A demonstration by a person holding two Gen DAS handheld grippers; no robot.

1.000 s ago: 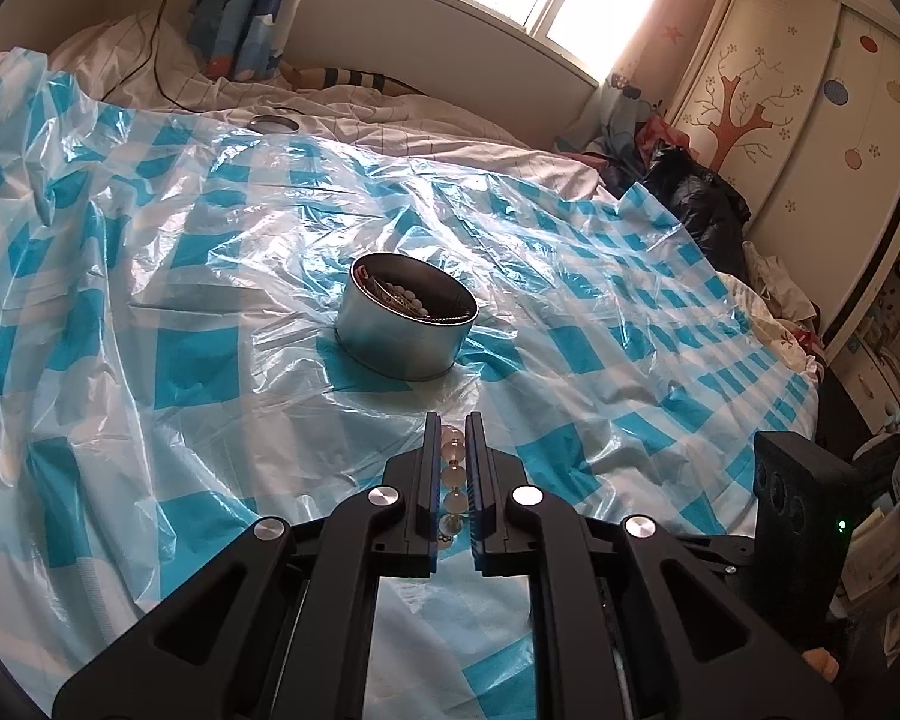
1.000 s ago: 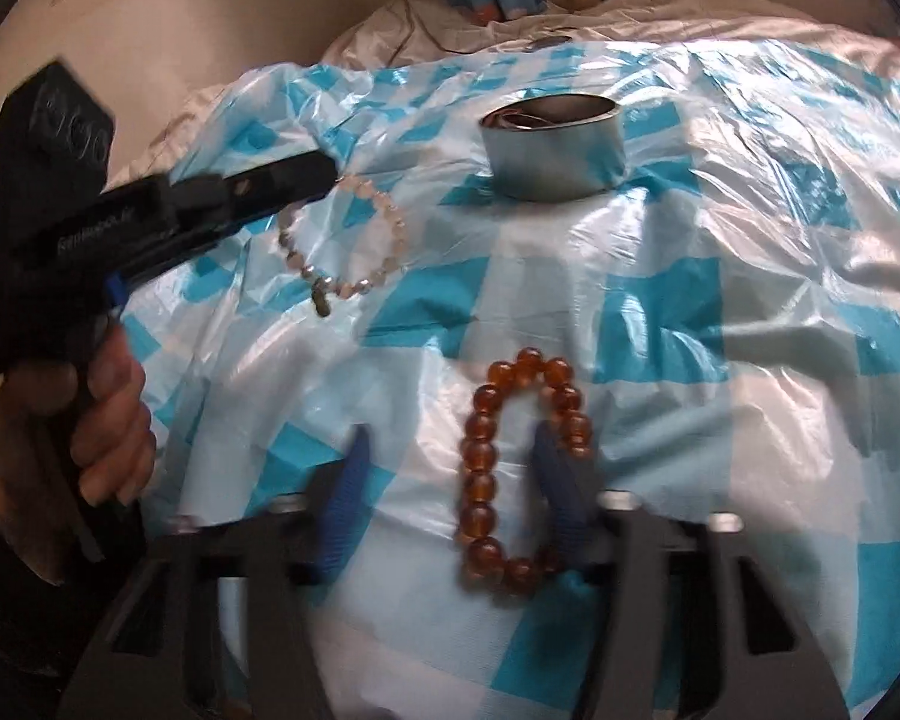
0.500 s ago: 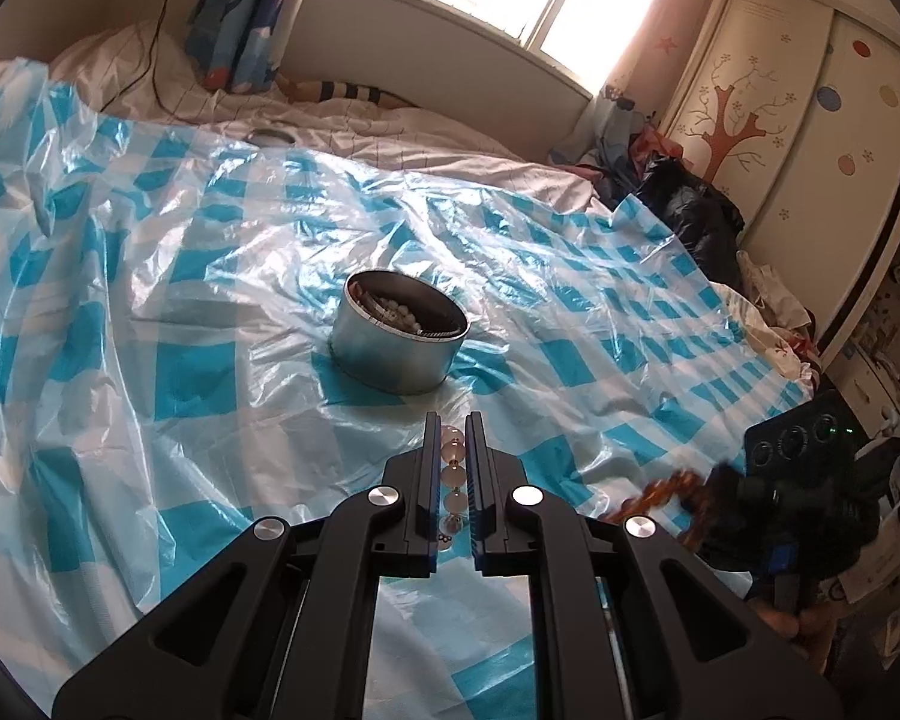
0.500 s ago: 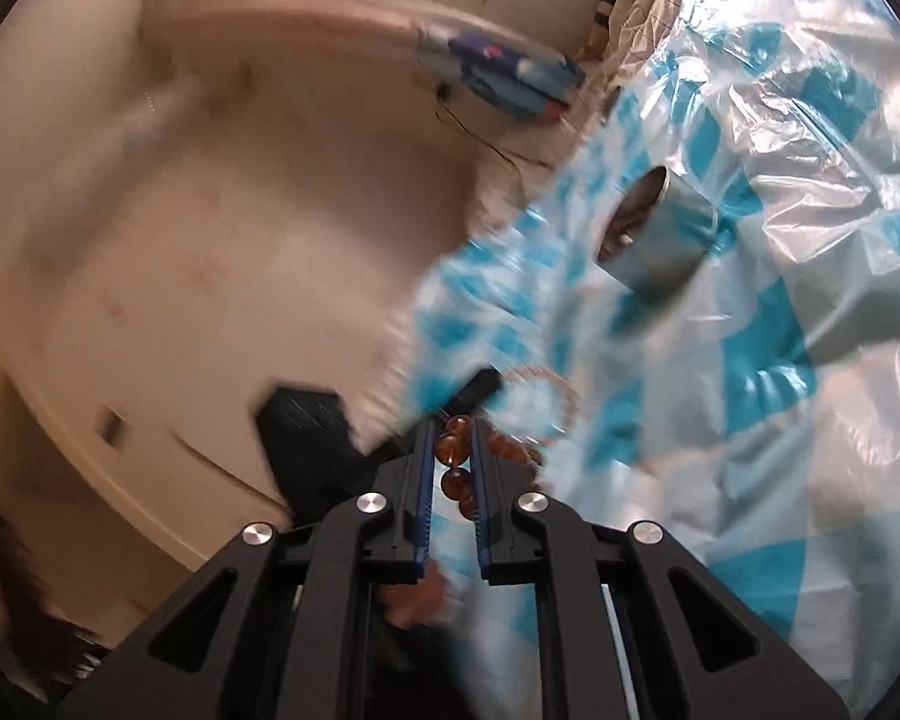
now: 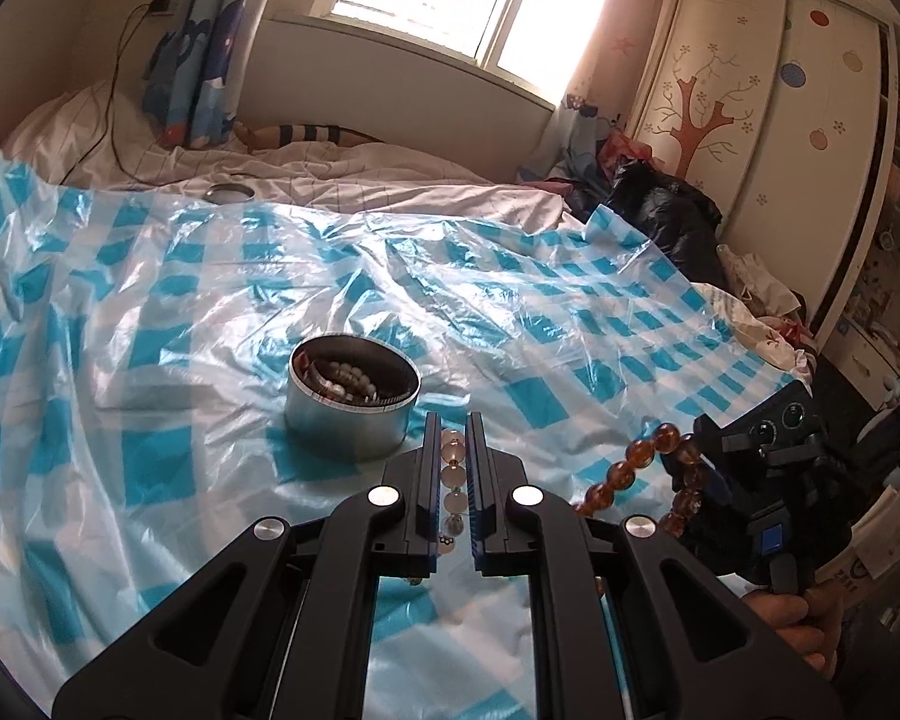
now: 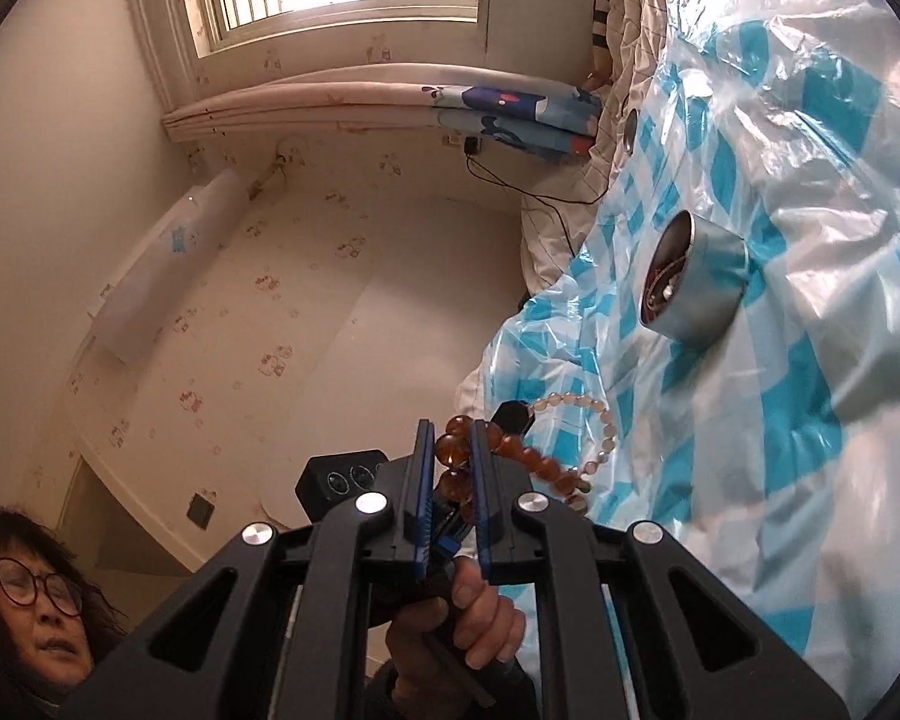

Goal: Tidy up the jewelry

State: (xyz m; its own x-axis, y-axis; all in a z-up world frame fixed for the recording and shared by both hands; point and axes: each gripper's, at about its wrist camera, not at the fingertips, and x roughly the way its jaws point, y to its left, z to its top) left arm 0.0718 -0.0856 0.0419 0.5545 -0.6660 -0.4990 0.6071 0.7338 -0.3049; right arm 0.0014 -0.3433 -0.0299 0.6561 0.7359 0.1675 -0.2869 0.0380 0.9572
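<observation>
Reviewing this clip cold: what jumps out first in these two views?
Each gripper is clamped on a bead bracelet: the left gripper pinches a pale bead bracelet just in front of the round metal tin, and the right gripper grips an amber bead bracelet, lifted off the bed. The tin sits on a blue-checked plastic sheet and already holds jewelry.

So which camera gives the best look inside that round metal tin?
The left wrist view: it looks down into the tin, showing pale beads and other jewelry piled inside. The right wrist view shows the same tin tipped sideways in the picture, its opening narrow and its contents hard to make out.
</observation>
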